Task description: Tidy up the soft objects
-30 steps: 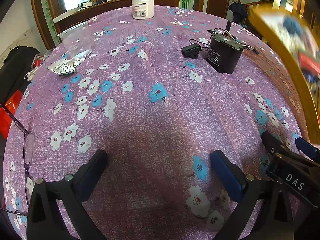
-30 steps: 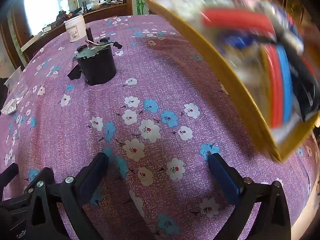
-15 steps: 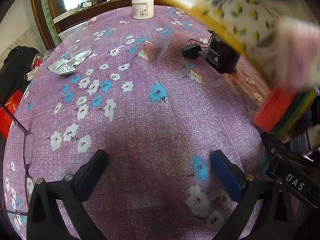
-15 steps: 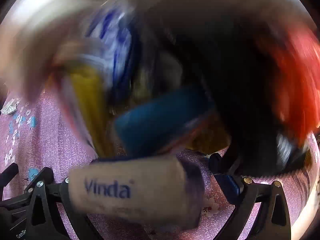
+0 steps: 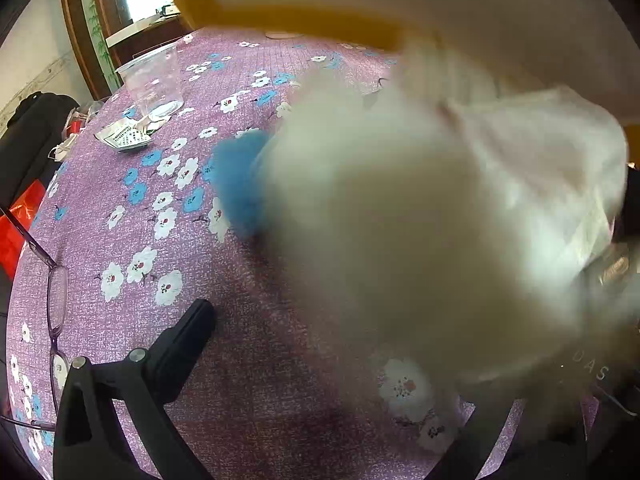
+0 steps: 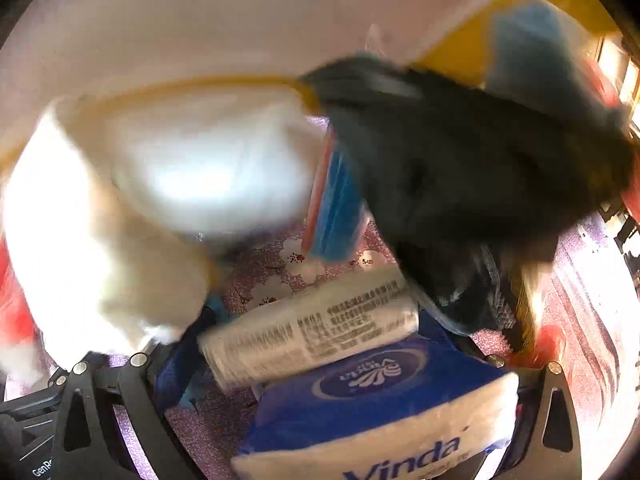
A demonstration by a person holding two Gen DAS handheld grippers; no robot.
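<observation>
A tilted yellow bin (image 5: 300, 20) hangs over the purple flowered tablecloth (image 5: 140, 264) and soft goods tumble out of it. A blurred white bundle (image 5: 400, 220) and a blue piece (image 5: 236, 184) fall in front of my left gripper (image 5: 320, 320); it is open, and its right finger is hidden. In the right wrist view the bin rim (image 6: 460, 48) is overhead. A blue Vinda tissue pack (image 6: 380, 412) and a white printed roll pack (image 6: 308, 336) lie loose between the fingers of my open right gripper (image 6: 316, 320). A black soft item (image 6: 460, 168), a white bundle (image 6: 200, 168) and a blue-red pack (image 6: 336, 208) drop behind.
A clear plastic cup (image 5: 154, 84) and a foil packet (image 5: 124, 136) stand at the table's far left. Eyeglasses (image 5: 56, 300) lie by the left edge, with a dark chair and a red bag beyond.
The yellow bin swung over from the right and tipped. Its contents spilled onto the cloth in front of both grippers, covering the black device. Neither gripper moved.
</observation>
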